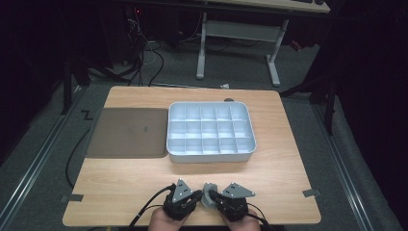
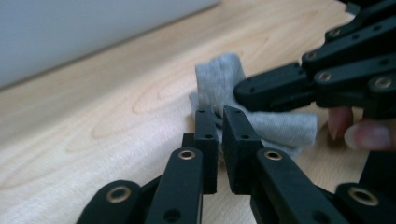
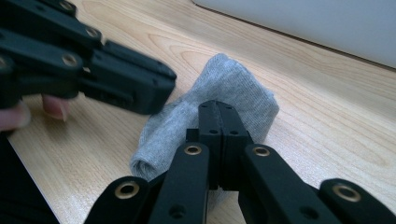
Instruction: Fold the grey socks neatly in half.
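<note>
Grey knitted cloth sits bunched between your two claws, low on the pale wooden table — your right gripper is clamped together on its fold, and your left gripper pinches the fabric's near edge, jaws nearly closed.

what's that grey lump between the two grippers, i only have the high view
Observer: A soft grey knitted cloth, loosely rolled, lying on the table.
Operator: is the right gripper closed
Observer: Yes, the right gripper has its jaws shut, tips against the cloth.
Operator: and the left one
Observer: The left gripper has its tips at the cloth too; whether they pinch it I cannot tell.
</note>
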A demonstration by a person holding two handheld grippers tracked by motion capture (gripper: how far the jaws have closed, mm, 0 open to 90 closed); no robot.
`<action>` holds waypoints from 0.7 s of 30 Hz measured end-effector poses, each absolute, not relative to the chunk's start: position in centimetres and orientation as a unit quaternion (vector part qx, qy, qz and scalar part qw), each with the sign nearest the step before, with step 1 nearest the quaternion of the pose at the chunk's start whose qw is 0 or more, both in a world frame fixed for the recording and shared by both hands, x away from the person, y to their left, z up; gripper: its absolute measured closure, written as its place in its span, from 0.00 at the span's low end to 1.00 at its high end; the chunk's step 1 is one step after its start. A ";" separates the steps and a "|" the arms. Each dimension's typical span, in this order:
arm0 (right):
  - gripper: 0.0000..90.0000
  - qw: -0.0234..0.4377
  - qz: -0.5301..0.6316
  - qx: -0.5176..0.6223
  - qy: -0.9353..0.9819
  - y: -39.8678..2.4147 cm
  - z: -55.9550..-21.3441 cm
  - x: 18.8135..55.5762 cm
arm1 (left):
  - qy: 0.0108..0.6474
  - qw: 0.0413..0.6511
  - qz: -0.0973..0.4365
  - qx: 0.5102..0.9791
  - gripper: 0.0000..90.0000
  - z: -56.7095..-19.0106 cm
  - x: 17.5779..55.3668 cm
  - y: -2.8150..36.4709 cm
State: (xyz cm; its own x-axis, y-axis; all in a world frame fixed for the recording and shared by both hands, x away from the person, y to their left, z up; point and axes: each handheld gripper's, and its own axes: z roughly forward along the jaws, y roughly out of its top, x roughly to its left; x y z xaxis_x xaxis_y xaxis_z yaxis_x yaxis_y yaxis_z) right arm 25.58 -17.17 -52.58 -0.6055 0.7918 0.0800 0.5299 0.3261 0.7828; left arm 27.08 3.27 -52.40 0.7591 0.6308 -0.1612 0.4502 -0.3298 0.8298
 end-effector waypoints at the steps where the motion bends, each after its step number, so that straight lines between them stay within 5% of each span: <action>1: 1.00 0.160 0.408 0.414 0.798 -17.2 -52.6 25.6 | 0.332 0.477 0.102 0.807 0.96 -52.3 27.0 3.3; 21: 1.00 0.145 0.423 0.421 0.789 -17.4 -52.8 25.7 | 0.324 0.478 0.115 0.808 1.00 -52.9 27.0 1.7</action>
